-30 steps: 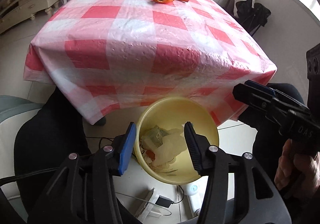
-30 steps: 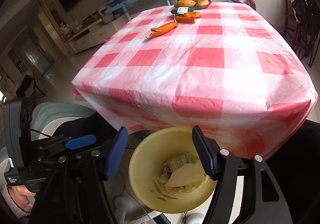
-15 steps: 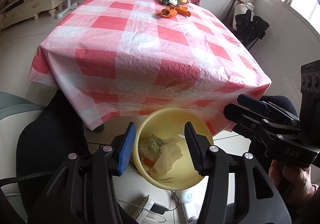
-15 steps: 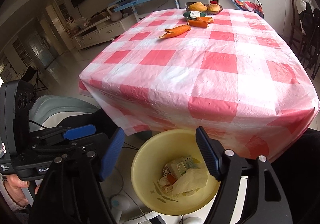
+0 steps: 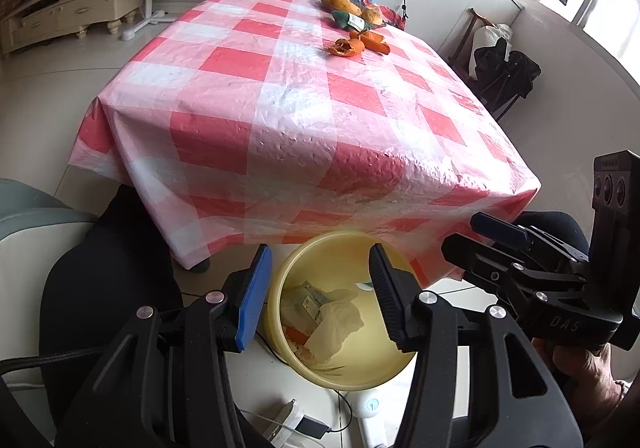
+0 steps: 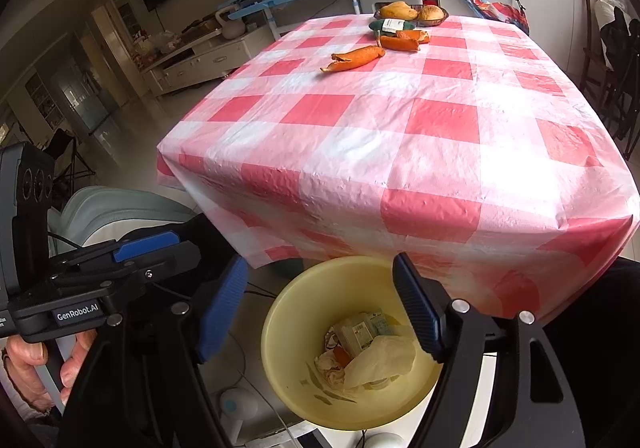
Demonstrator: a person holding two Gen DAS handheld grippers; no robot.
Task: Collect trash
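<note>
A yellow bin (image 5: 308,252) stands on the floor under the near edge of the table; it shows in the right wrist view (image 6: 280,312) too. It holds crumpled paper (image 5: 332,324), a small carton (image 6: 356,330) and orange scraps. Orange peels (image 5: 346,46) lie at the far end of the red-checked tablecloth (image 5: 304,119); the right wrist view shows two pieces (image 6: 354,59) (image 6: 402,41). My left gripper (image 5: 318,292) is open and empty above the bin. My right gripper (image 6: 320,308) is open and empty above the bin.
A dark bowl with fruit (image 6: 412,12) and a green labelled item (image 6: 392,25) sit at the table's far end. A grey seat (image 5: 28,224) is at the left. Cables and a charger (image 5: 308,426) lie on the floor by the bin. A chair with dark clothes (image 5: 504,67) stands right.
Both grippers have risen and pulled back from the bin, so more of the table top shows. Both stay open and empty. The bin's contents have not moved.
</note>
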